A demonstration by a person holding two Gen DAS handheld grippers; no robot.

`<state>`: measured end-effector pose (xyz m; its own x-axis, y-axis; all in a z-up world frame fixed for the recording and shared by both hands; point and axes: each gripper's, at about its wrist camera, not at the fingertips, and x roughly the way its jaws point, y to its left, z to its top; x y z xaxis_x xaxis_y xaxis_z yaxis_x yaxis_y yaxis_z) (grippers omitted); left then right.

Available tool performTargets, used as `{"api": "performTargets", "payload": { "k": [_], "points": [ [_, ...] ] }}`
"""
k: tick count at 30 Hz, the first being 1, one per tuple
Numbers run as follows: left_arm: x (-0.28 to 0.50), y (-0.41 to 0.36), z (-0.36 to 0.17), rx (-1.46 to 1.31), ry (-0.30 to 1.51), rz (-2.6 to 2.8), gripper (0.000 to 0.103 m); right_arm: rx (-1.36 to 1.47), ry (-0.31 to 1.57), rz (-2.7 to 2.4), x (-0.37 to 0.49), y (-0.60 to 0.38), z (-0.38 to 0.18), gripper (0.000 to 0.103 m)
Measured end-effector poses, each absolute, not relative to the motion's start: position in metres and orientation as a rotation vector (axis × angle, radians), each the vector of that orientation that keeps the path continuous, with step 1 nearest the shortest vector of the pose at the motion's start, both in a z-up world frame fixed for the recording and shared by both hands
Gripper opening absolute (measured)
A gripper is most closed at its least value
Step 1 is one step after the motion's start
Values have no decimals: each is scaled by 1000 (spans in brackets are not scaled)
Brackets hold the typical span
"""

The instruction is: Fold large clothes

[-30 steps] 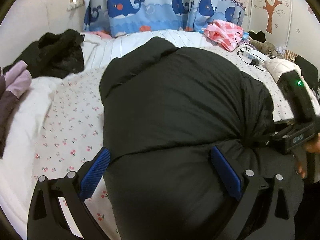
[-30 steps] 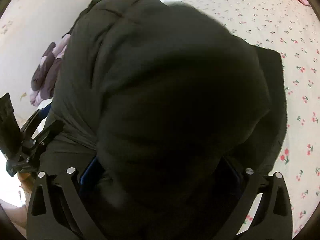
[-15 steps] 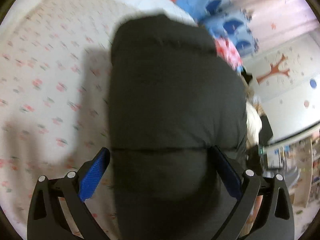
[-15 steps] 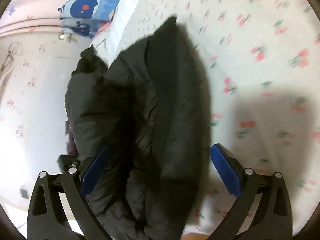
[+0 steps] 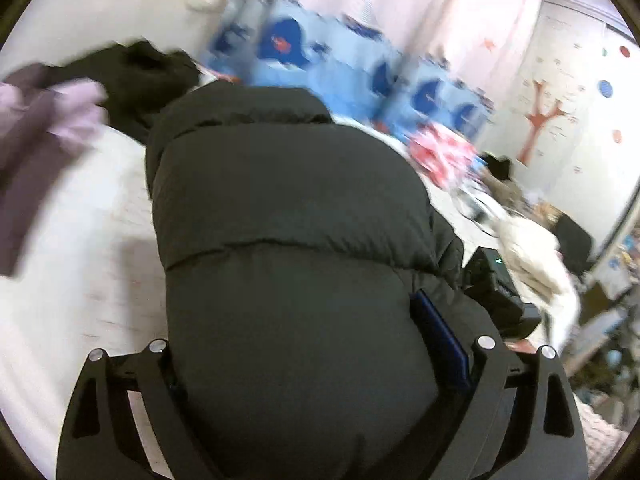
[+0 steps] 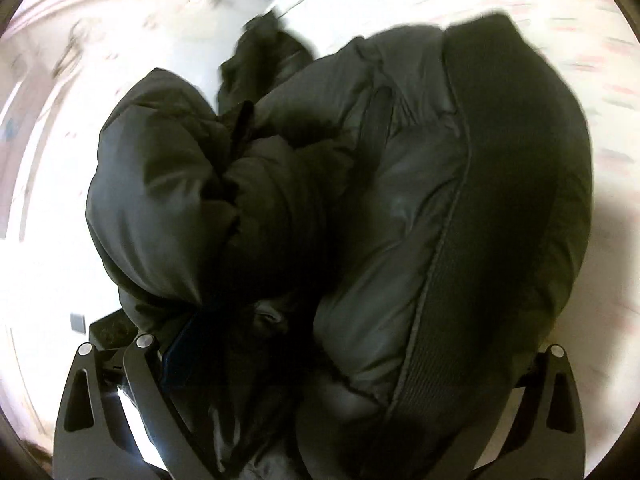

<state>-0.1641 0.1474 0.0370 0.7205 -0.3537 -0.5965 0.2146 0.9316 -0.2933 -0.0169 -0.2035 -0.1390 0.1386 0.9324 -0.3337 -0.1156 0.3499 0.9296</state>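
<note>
Between the wide-spread fingers of the left gripper (image 5: 316, 344) a bulky black jacket (image 5: 288, 216) is pressed, bundled over the white bed (image 5: 72, 240). Far to the left a purple garment (image 5: 36, 136) is seen beside a black one; a whale-print curtain (image 5: 340, 68) hangs at the far side. The right gripper (image 6: 340, 364) is likewise spread wide around the jacket's (image 6: 400, 184) folded bulk, which fills the gap between its fingers.

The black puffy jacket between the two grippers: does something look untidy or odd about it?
Yes. In the right wrist view the black puffy jacket is a lumpy bundle, not a flat fold: a rounded padded part bulges out loose on the left, and creased fabric is bunched beside it.
</note>
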Motion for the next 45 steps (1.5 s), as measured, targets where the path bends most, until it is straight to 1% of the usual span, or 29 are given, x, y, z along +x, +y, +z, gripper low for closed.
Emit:
{"api": "performTargets", "payload": {
  "k": [1,3,4,5,7,8,9,12,14,17,19,21,22,23,25,28,30,32,33,35,36,38,40,42,43,45],
  "points": [
    [-161,164,32,-229,713,-283,88,856,1196,919,-12,-178,-138,97],
    [-150,199,5,-312,829,-198,88,745,1282,830,-7,-148,-146,97],
    [-142,216,-19,-371,923,-148,88,708,1310,787,-6,-140,-151,97],
    [-136,231,-40,-431,993,-103,88,705,1312,776,-8,-139,-152,97],
    [-138,245,-49,-490,1017,-115,89,676,1284,741,-13,-147,-142,97],
    [-140,247,-44,-481,1006,-131,89,651,1250,721,-18,-153,-135,97],
    [-145,247,-34,-452,974,-126,89,612,1175,703,-27,-162,-118,97],
    [-162,244,-1,-372,813,-68,89,494,990,704,-32,-162,-65,97],
    [-165,244,16,-346,702,-27,89,428,931,741,-34,-147,-39,97],
    [-160,237,25,-352,646,-25,89,314,877,770,-31,-109,-16,97],
    [-144,228,25,-323,659,-13,94,260,922,713,-11,-89,-22,97],
    [-129,220,9,-274,750,-4,96,258,1039,663,2,-95,-44,97],
    [-120,212,-5,-231,819,0,96,261,1083,662,1,-101,-54,97],
    [-119,206,-12,-194,844,8,96,283,1128,668,-6,-113,-68,97],
    [-120,195,-15,-121,856,6,96,331,1228,680,-24,-134,-97,97],
    [-122,197,-4,-146,843,-53,96,360,1298,738,-53,-162,-113,97],
    [-119,204,-3,-202,837,-61,96,374,1209,695,-54,-182,-91,97],
    [-116,208,-4,-233,839,-55,96,371,1030,633,-53,-198,-50,97],
    [-115,211,-3,-256,828,-53,96,374,911,628,-53,-200,-25,97],
    [-116,219,3,-318,783,-45,96,333,766,649,-54,-188,12,97],
    [-122,220,4,-339,765,-34,96,291,730,678,-51,-172,25,97],
    [-121,229,6,-386,736,-10,96,206,717,704,-42,-143,30,97],
    [-120,230,5,-406,735,-1,96,134,779,694,-26,-105,9,97],
    [-114,224,-1,-378,766,15,96,100,866,661,-7,-78,-29,97],
    [-111,219,-5,-349,786,27,96,82,910,639,2,-69,-56,97],
    [-106,208,-10,-288,812,39,96,194,984,672,21,-68,-102,97]
  ]
}}
